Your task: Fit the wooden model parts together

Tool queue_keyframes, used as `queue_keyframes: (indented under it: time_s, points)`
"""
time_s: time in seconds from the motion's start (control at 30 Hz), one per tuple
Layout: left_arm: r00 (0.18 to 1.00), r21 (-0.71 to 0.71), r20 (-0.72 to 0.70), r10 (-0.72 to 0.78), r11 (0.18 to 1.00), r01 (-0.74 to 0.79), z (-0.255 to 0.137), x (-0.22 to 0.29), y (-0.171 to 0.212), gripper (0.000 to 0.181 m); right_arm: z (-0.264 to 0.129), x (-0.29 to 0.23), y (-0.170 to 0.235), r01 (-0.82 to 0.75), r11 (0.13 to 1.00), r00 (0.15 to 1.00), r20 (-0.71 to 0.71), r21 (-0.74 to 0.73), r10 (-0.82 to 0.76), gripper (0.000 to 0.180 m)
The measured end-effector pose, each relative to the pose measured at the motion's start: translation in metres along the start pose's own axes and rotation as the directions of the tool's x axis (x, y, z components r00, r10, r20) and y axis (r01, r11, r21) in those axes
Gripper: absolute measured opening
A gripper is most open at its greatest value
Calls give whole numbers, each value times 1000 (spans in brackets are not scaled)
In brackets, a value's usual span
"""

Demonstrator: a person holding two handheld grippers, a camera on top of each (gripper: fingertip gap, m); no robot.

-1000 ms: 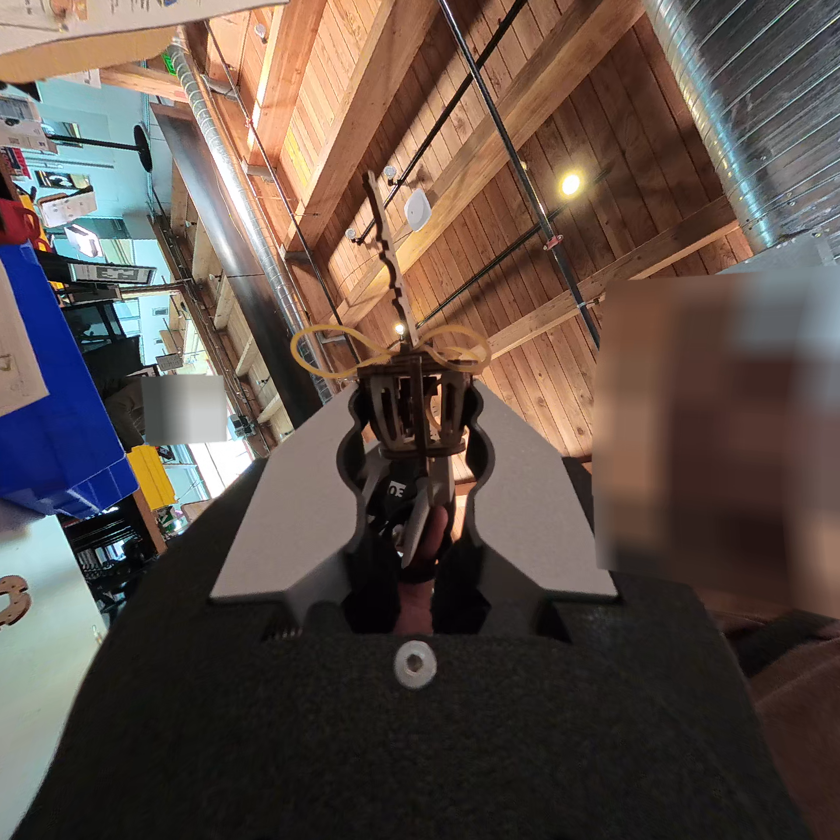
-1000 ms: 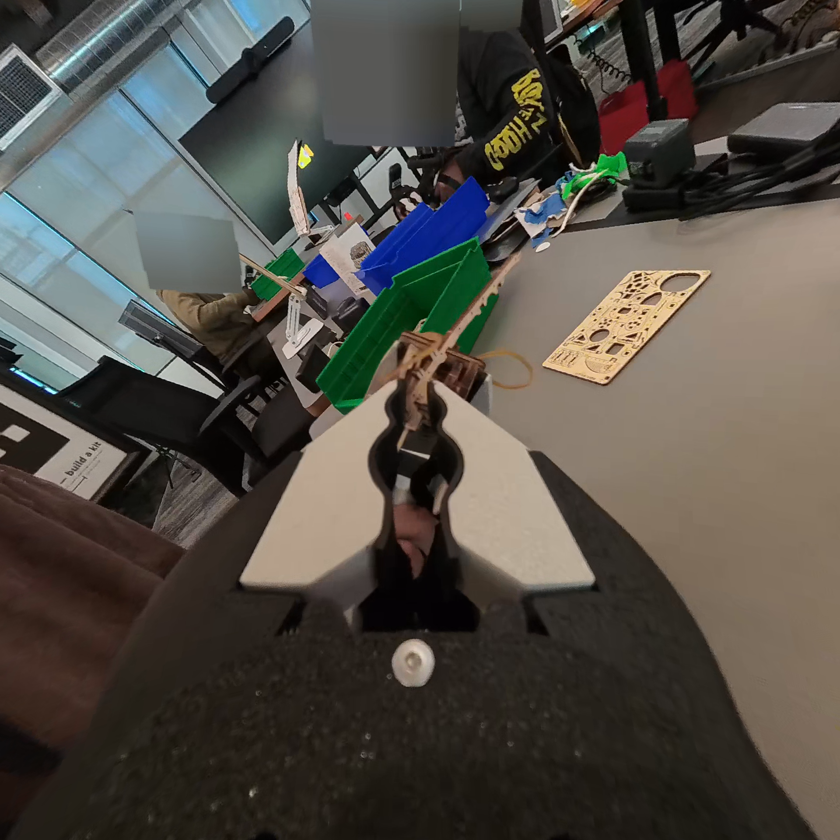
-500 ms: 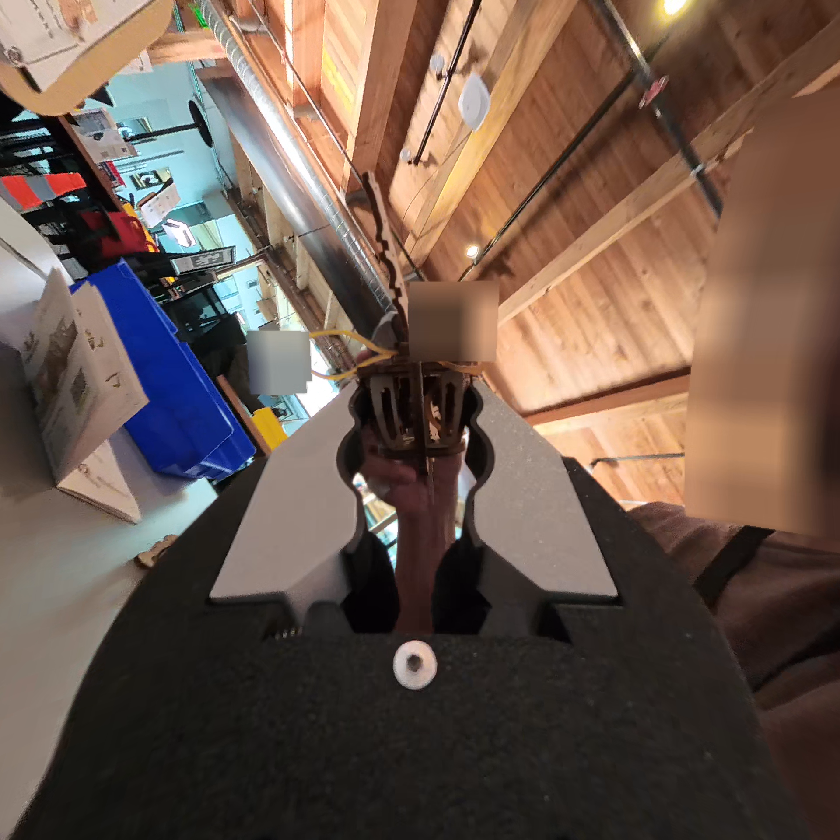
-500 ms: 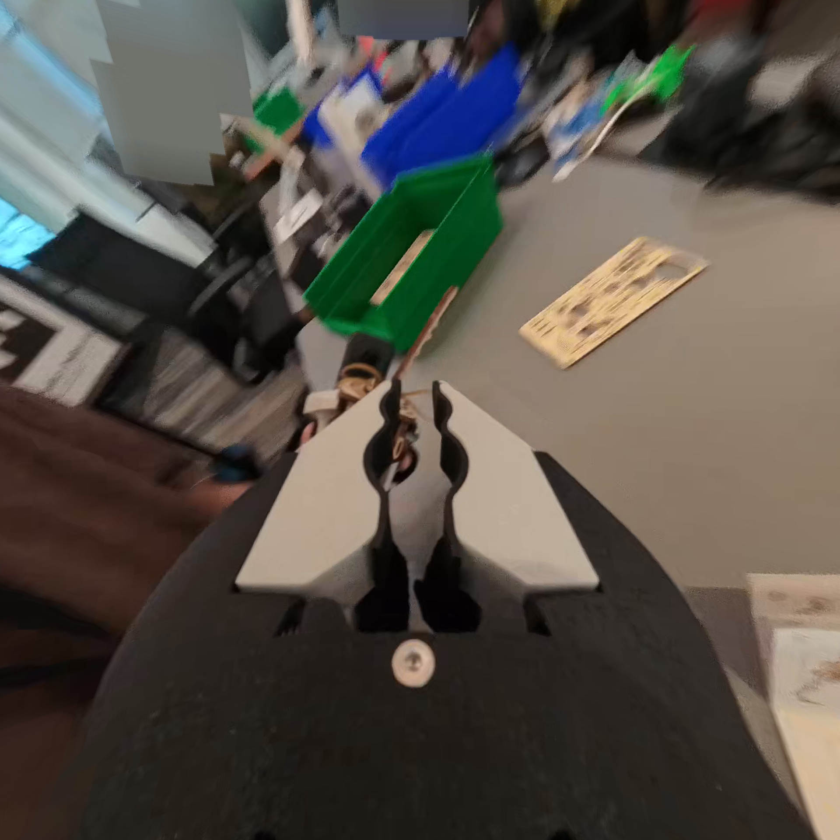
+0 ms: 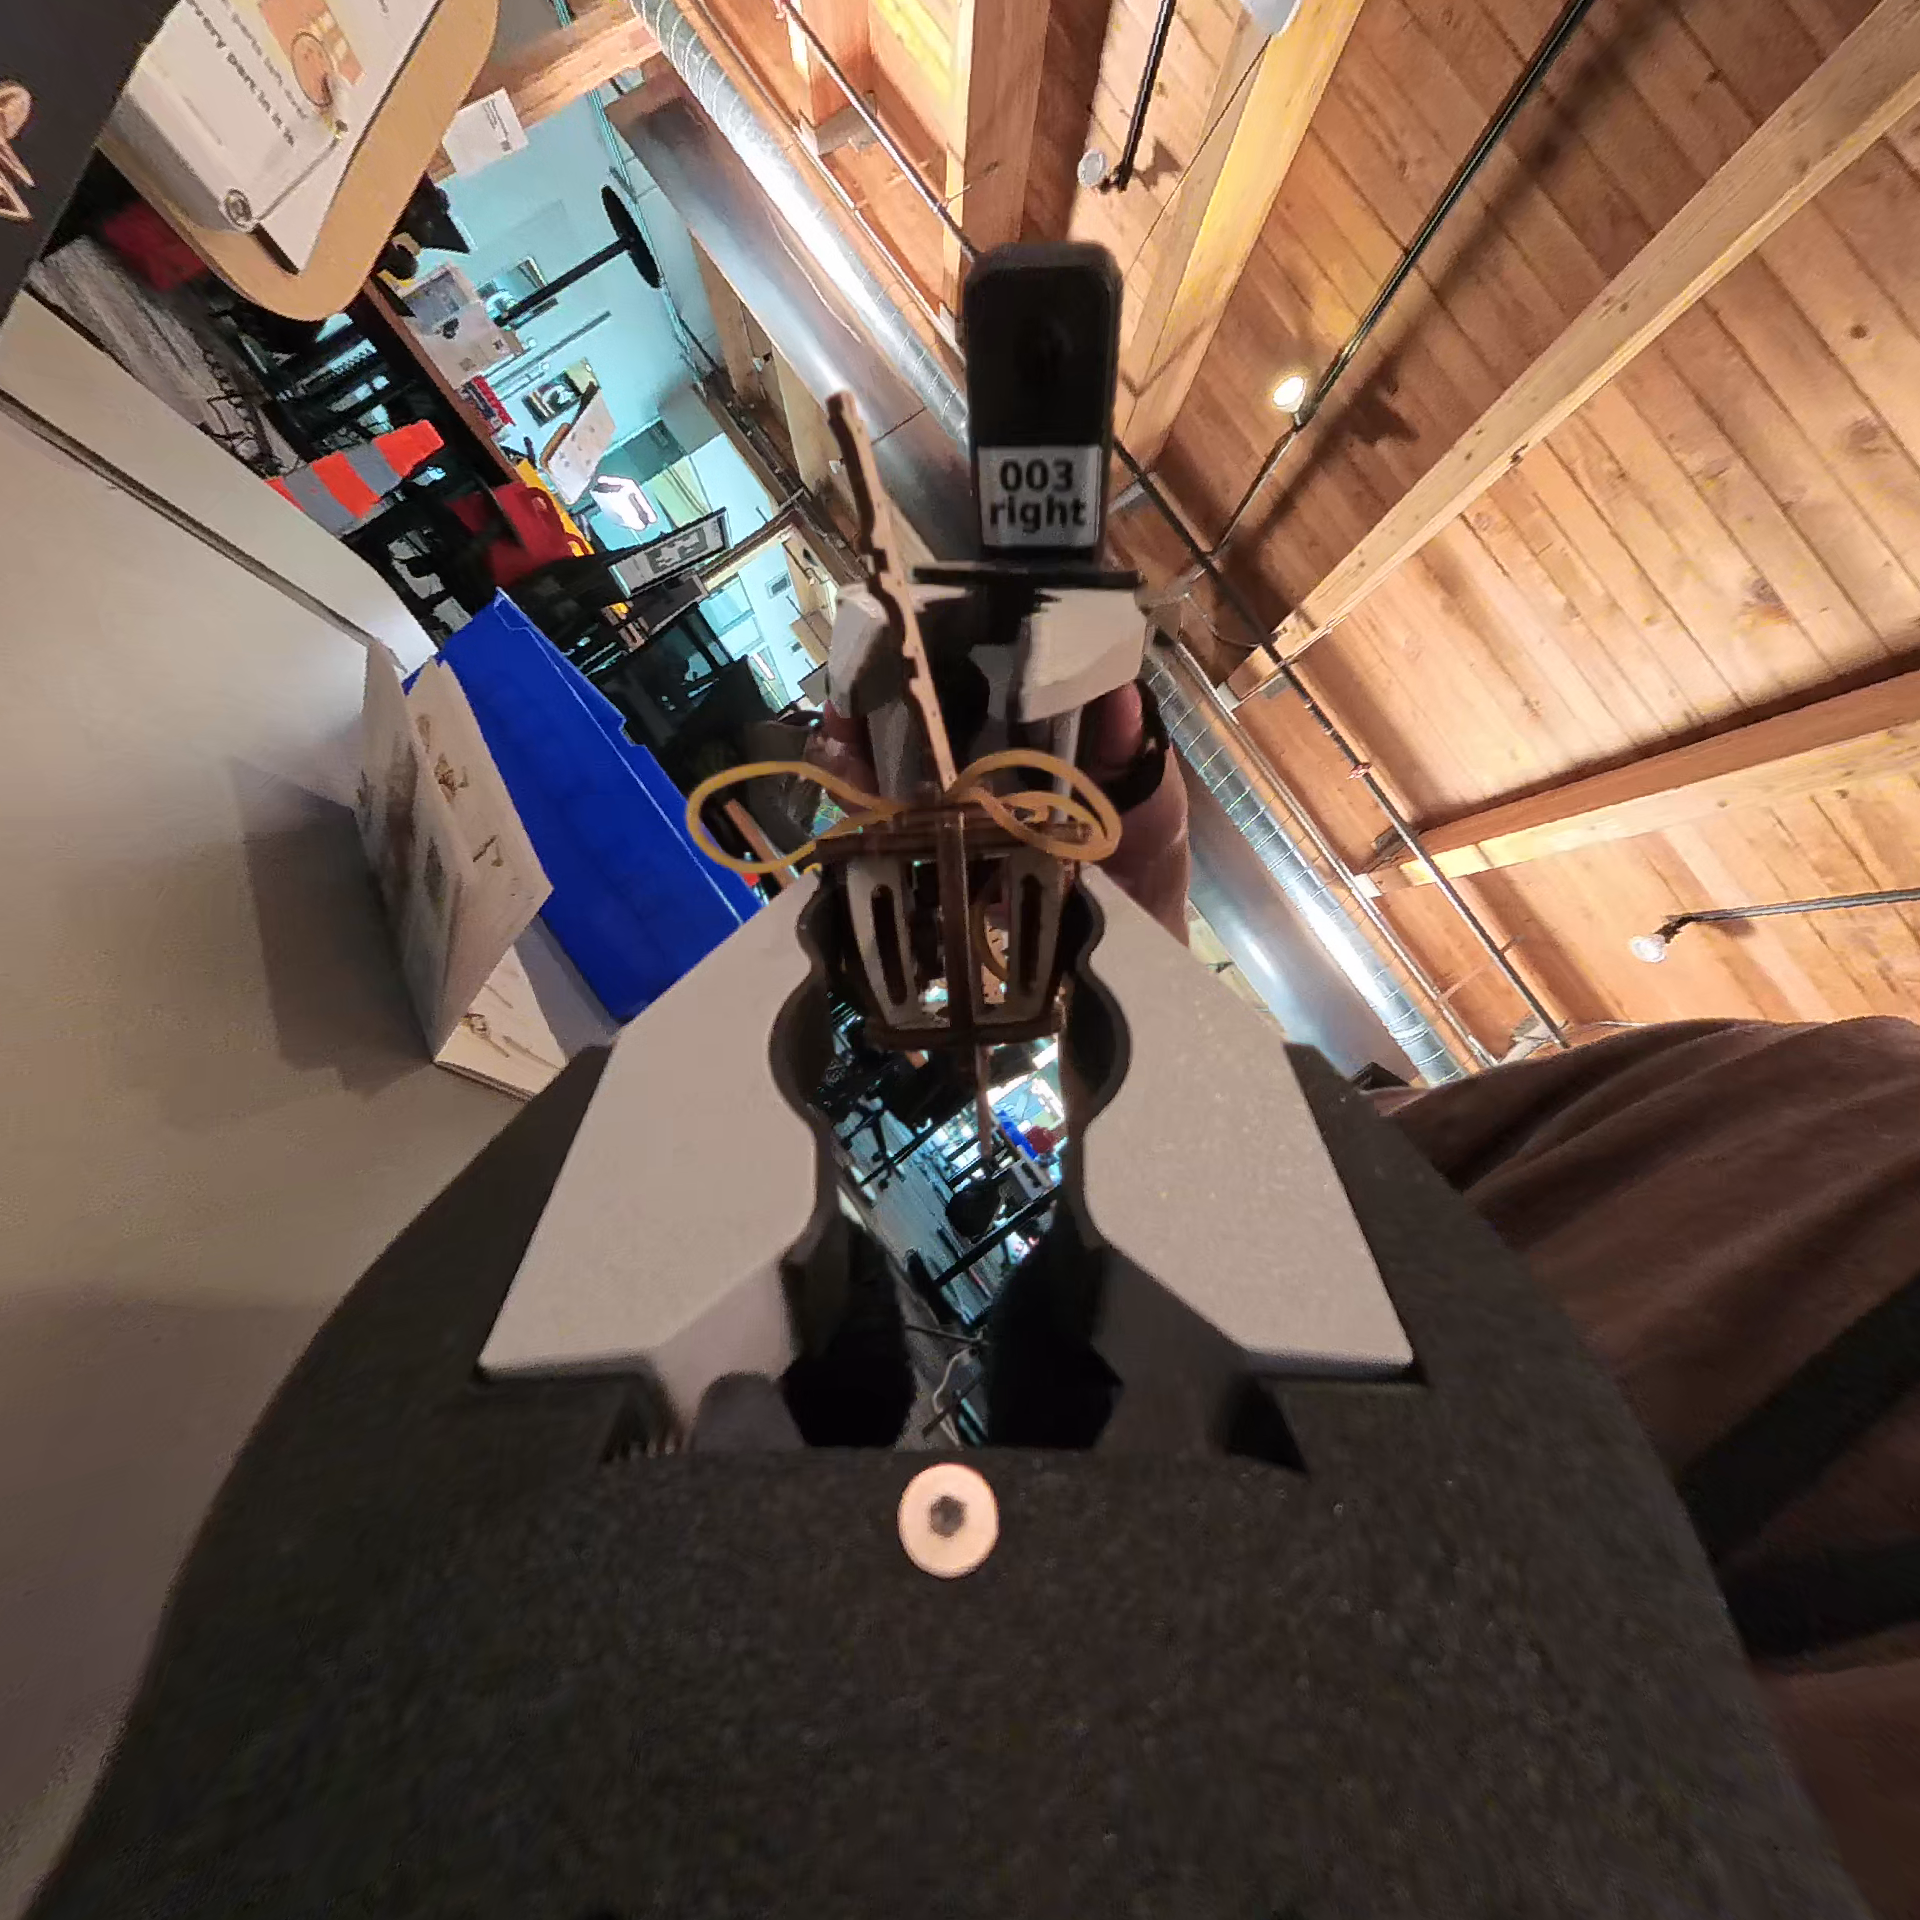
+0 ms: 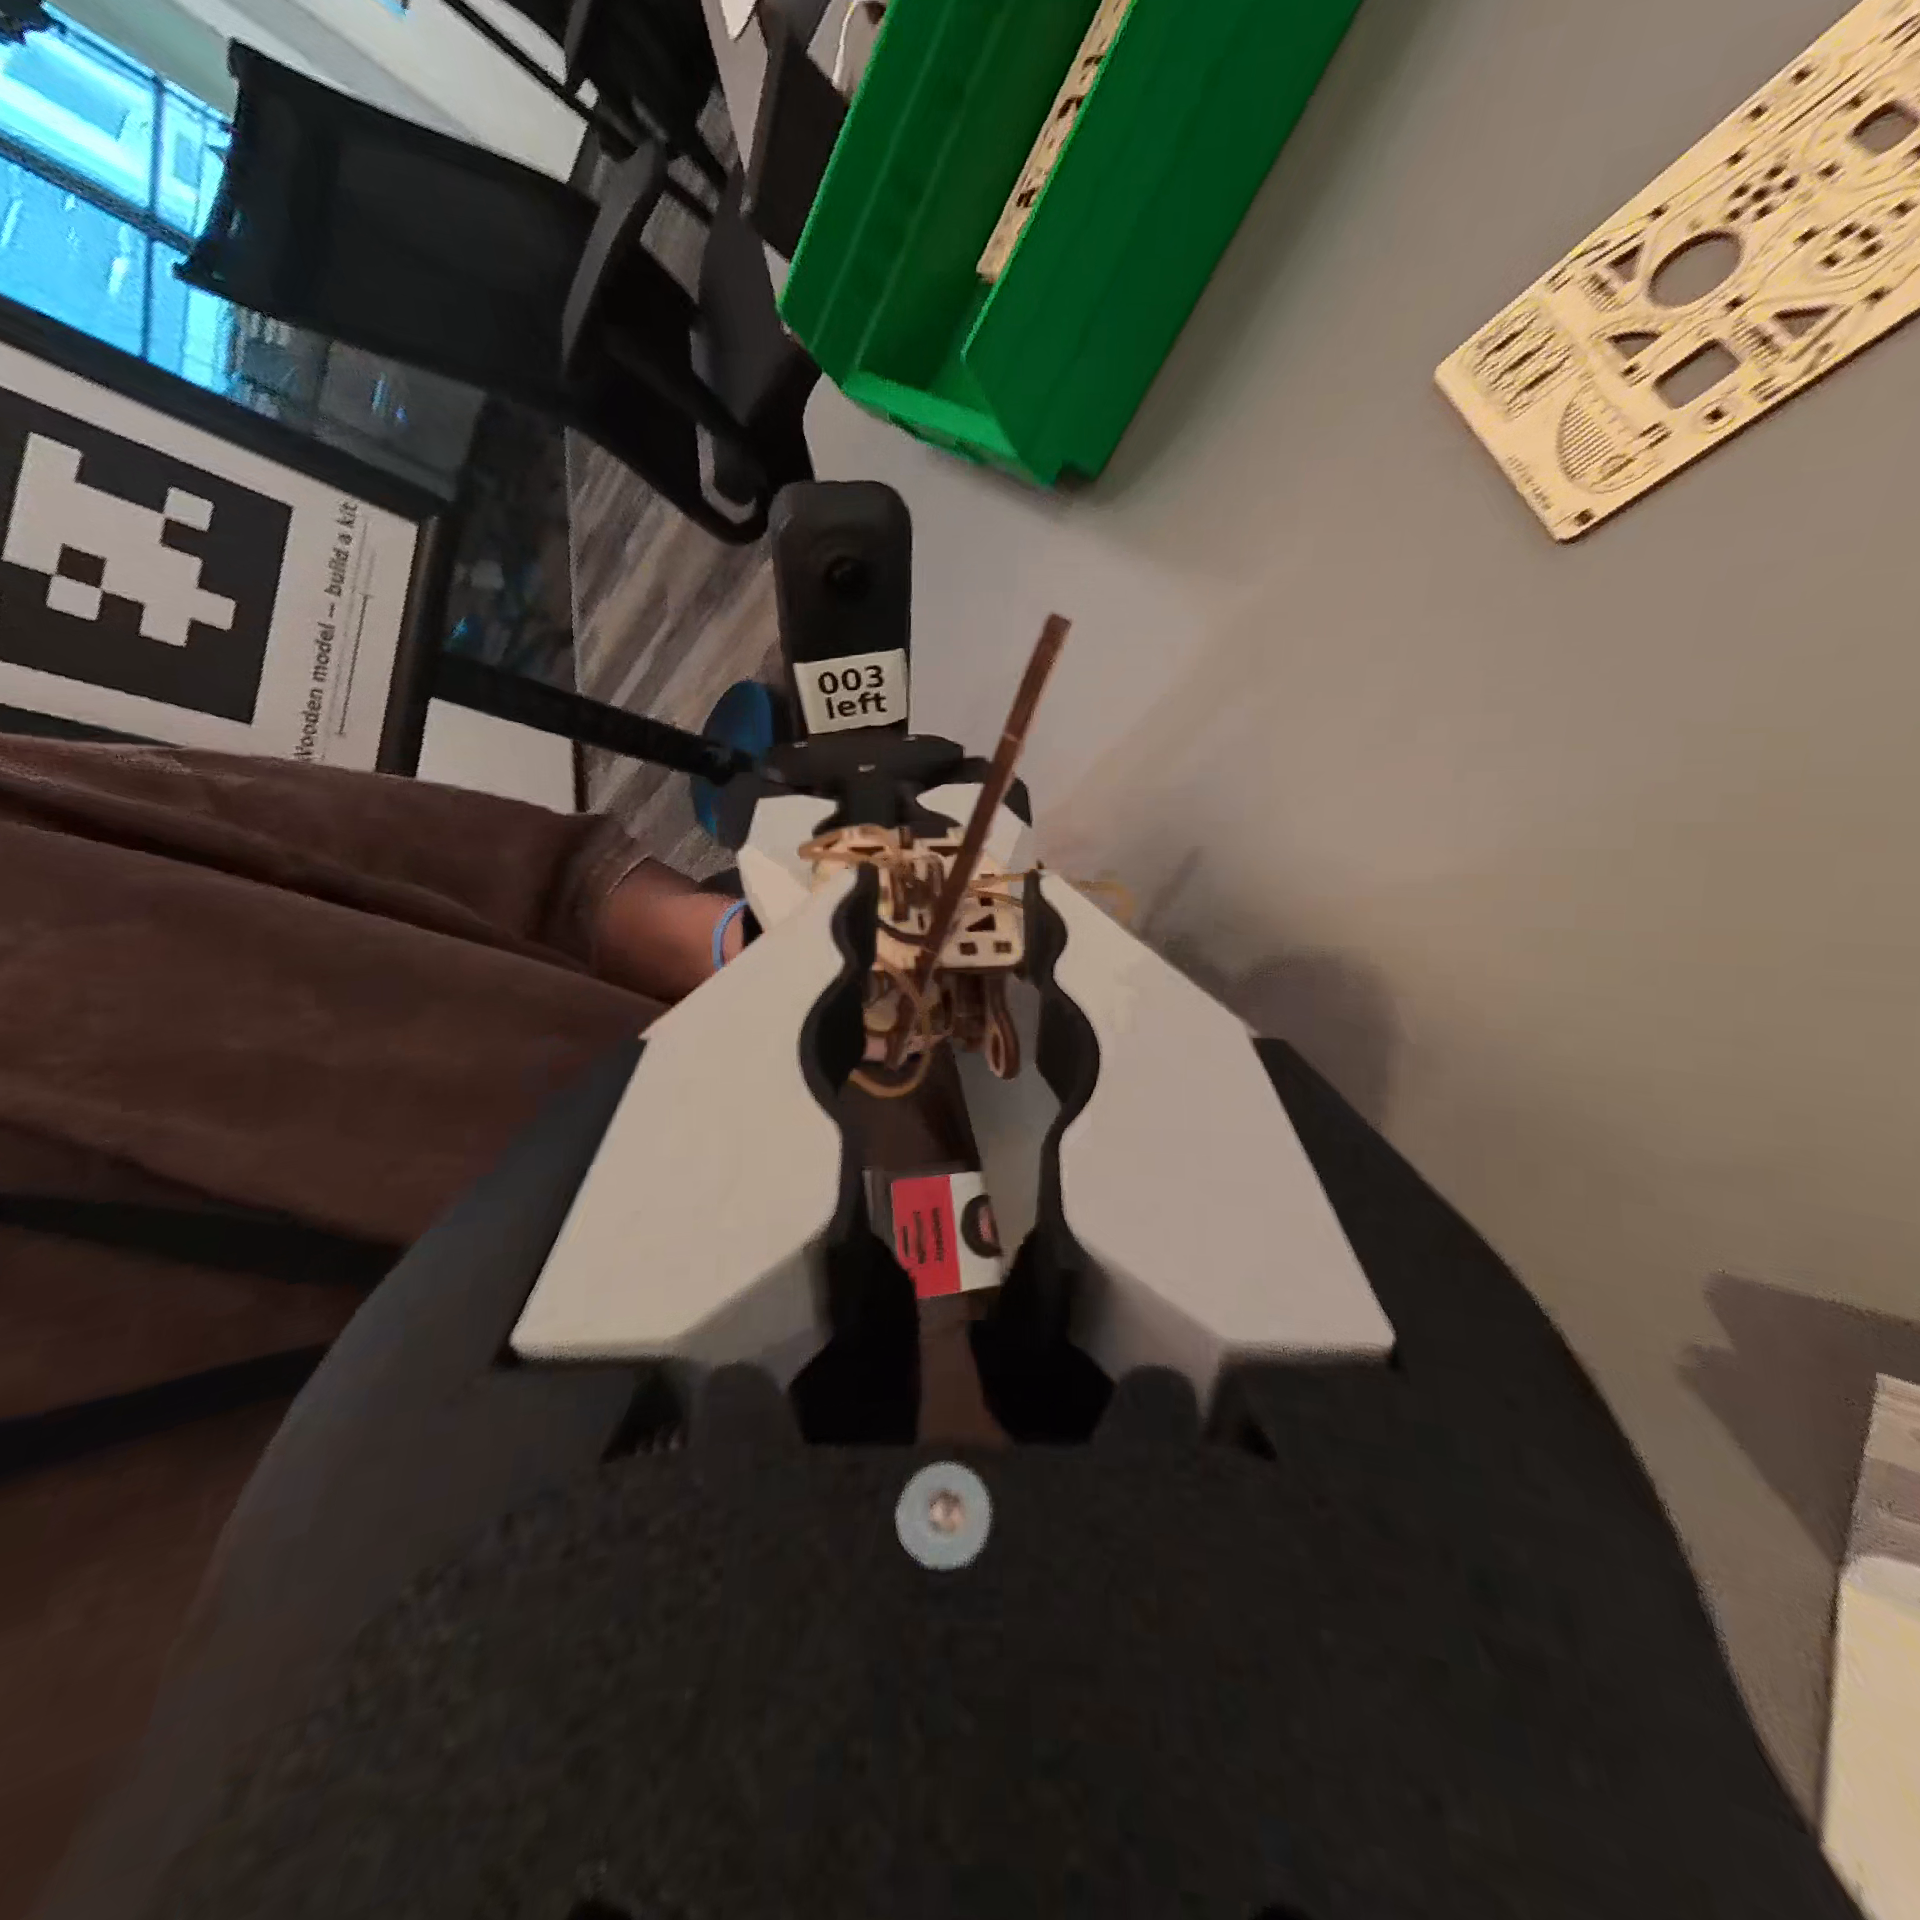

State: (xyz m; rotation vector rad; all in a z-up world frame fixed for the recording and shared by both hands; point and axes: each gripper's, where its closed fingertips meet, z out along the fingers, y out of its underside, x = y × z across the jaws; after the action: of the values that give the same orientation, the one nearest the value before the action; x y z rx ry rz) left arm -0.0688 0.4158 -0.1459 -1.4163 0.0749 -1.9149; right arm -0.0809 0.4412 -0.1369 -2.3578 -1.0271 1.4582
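Left wrist view showed the left tongs [image 5: 951, 940] clamped on the wooden model [image 5: 951, 935]; the right tongs [image 6: 940, 951] gaped around it. Squeezing might snap its thin mast [image 6: 997, 790].

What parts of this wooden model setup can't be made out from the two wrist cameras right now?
- Left wrist view: the lower part of the wooden model sits between the left gripper fingers, which hide where they touch it.
- Right wrist view: whether the right gripper touches the model is unclear; motion blur and tangled rubber band obscure it.
- Right wrist view: the punched wooden sheet is cut off by the right edge.
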Motion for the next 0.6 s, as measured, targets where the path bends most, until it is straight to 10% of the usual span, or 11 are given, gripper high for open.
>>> queue_keyframes:
  time_s: [0.6]
  points:
    - [999, 18, 0, -39, 999, 39, -3, -4, -2, 39, 9, 4, 6, -27, 999, 999, 17, -33, 28, 5]
